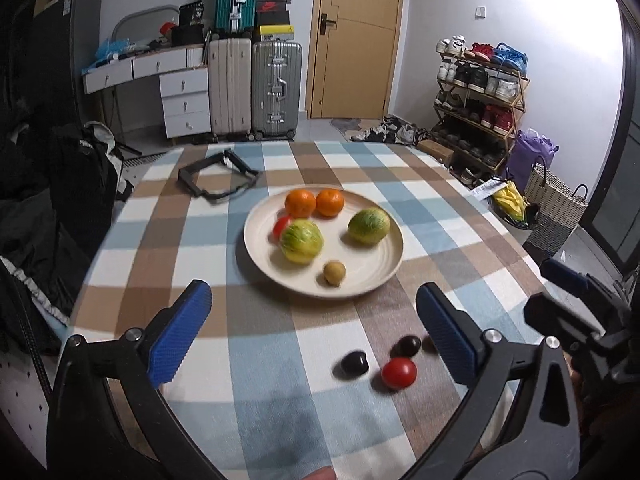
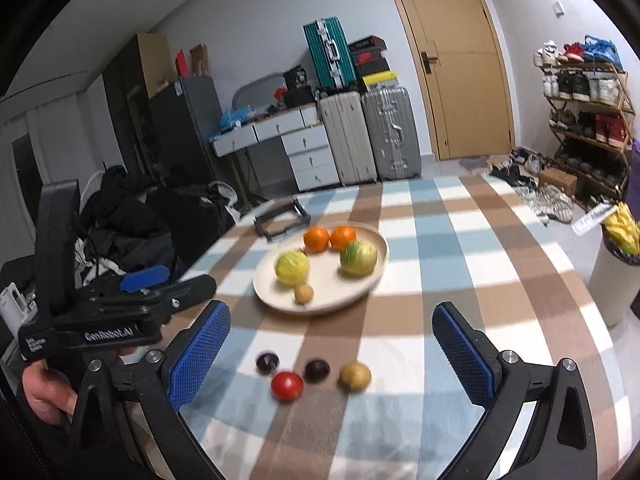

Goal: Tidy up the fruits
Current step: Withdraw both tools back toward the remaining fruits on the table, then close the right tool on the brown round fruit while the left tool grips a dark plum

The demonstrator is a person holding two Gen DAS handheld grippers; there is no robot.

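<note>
A cream plate point(image 1: 380, 268) point(image 2: 360, 290) on the checked cloth holds two oranges point(image 1: 314, 202) point(image 2: 330, 238), two green-yellow striped melons point(image 1: 302, 240) point(image 2: 358, 258), a small kiwi point(image 1: 334, 273) point(image 2: 304, 294) and a red tomato point(image 1: 281, 226). In front of the plate lie a red tomato point(image 1: 399, 373) point(image 2: 287, 386), two dark plums point(image 1: 354, 364) point(image 2: 317, 370) and a brown kiwi point(image 2: 355, 376). My left gripper point(image 1: 314, 332) is open above the cloth, left of the loose fruit. My right gripper point(image 2: 332, 352) is open, with the loose fruit between its fingers' line, nothing held.
A black frame point(image 1: 218, 178) point(image 2: 282, 218) lies on the table beyond the plate. The left gripper's body and a hand point(image 2: 48, 392) are at the right wrist view's left. A white bin point(image 2: 612, 280) stands off the table's right edge. Suitcases and a shoe rack point(image 1: 480, 96) stand behind.
</note>
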